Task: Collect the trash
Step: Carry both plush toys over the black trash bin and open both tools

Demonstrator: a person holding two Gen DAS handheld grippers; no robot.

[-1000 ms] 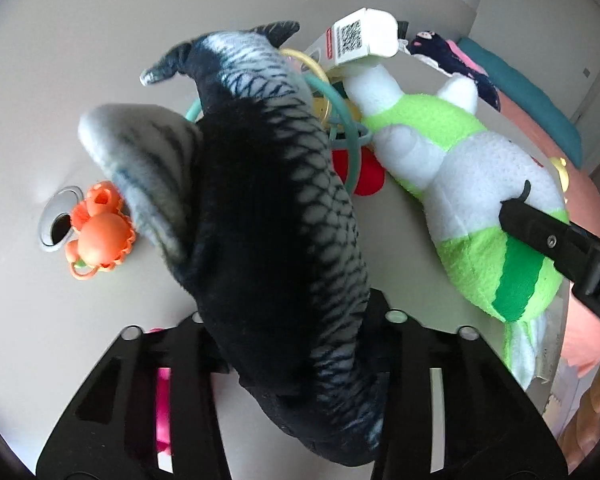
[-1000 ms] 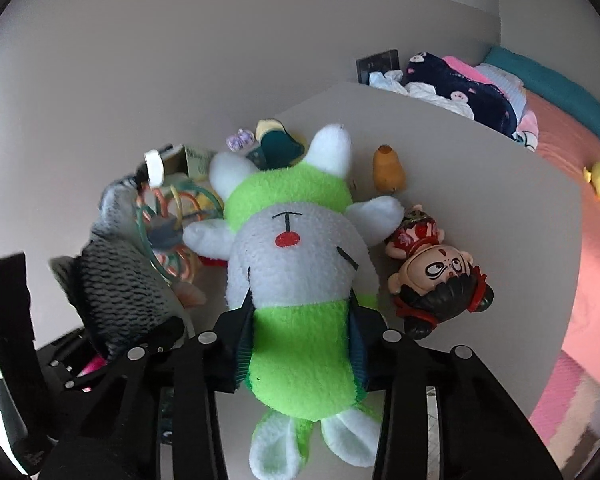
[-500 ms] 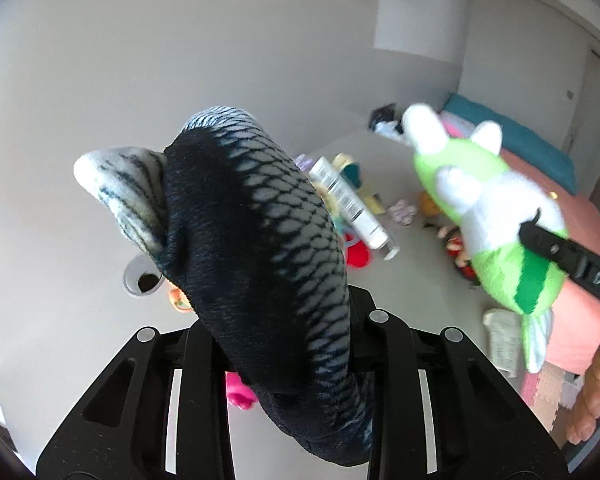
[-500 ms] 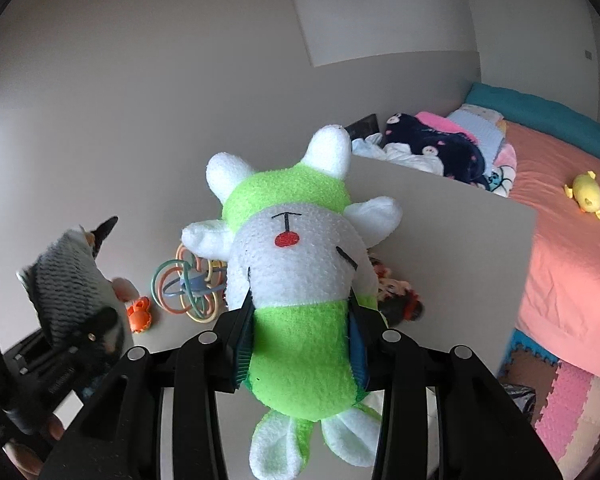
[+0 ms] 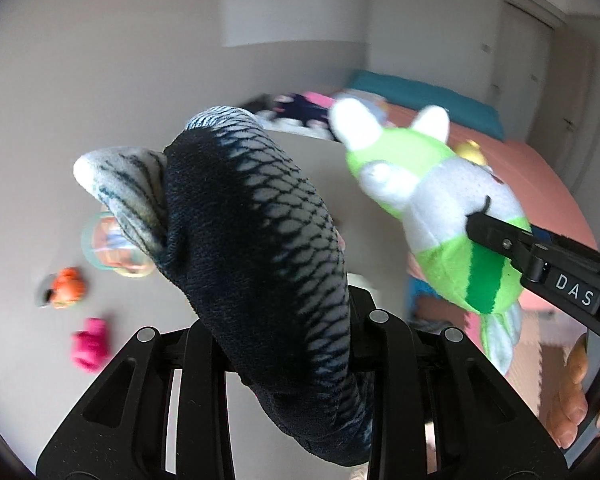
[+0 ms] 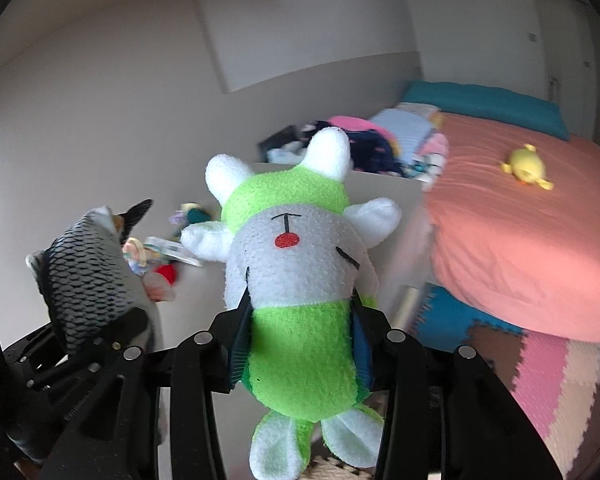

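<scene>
My left gripper is shut on a dark scaly plush fish and holds it up in the air. The fish also shows at the left of the right wrist view. My right gripper is shut on a green and white plush animal, lifted above the white table. That plush shows in the left wrist view, to the right of the fish, with a right finger pressed on its side.
Small toys lie on the table: an orange crab, a pink toy, coloured rings, a red ball. A bed with a coral cover and a yellow duck stands right; foam floor mats lie below.
Both grippers have risen higher from the table with their plush toys. The table toys look smaller and farther below. The view has swung toward the bed.
</scene>
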